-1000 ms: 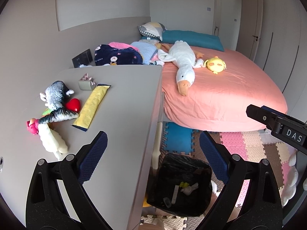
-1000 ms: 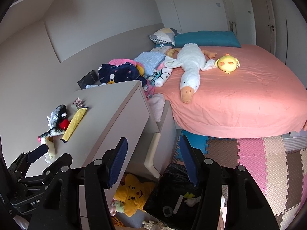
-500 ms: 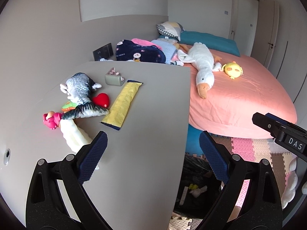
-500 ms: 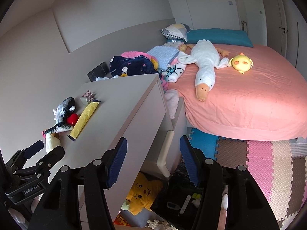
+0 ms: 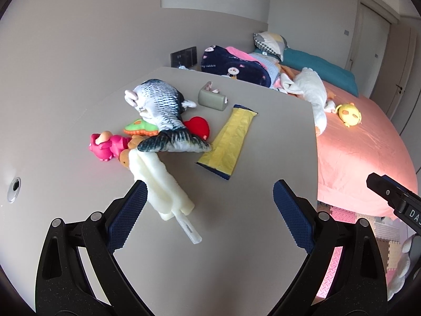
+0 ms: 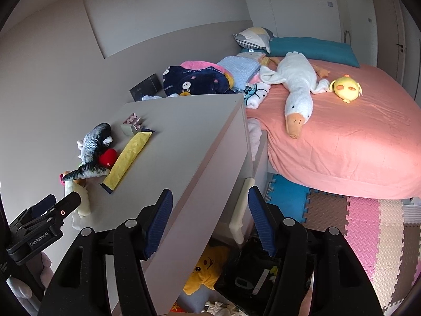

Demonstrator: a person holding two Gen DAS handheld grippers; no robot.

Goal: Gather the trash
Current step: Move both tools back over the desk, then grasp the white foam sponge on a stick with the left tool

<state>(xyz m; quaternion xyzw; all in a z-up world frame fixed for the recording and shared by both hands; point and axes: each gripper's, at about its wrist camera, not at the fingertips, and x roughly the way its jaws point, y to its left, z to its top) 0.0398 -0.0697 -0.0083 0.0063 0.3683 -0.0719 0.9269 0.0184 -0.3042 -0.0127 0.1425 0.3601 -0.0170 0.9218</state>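
A long yellow wrapper point(image 5: 229, 142) point(image 6: 127, 155) lies flat on the grey dresser top point(image 5: 263, 210), with a small grey-green packet point(image 5: 211, 100) behind it. A cream fluffy piece with a clear stick point(image 5: 163, 187) lies just before my left gripper point(image 5: 209, 187), which is open and empty above the dresser top. My right gripper point(image 6: 209, 192) hangs over the dresser's right edge, its jaws opening with nothing between them. Below it stands a black trash bin point(image 6: 252, 276) holding some scraps.
Plush toys lie left of the wrapper: a grey fish point(image 5: 160, 105), a red heart point(image 5: 197, 127), a pink figure point(image 5: 105, 146). A pink bed point(image 6: 342, 137) with a white goose point(image 6: 297, 87) stands right. A yellow plush point(image 6: 208, 271) sits by the bin on foam mats point(image 6: 368, 223).
Both grippers have swung left, away from the bin and over the dresser. The toys and yellow wrapper now sit nearer the left gripper, and the bin has left its view.
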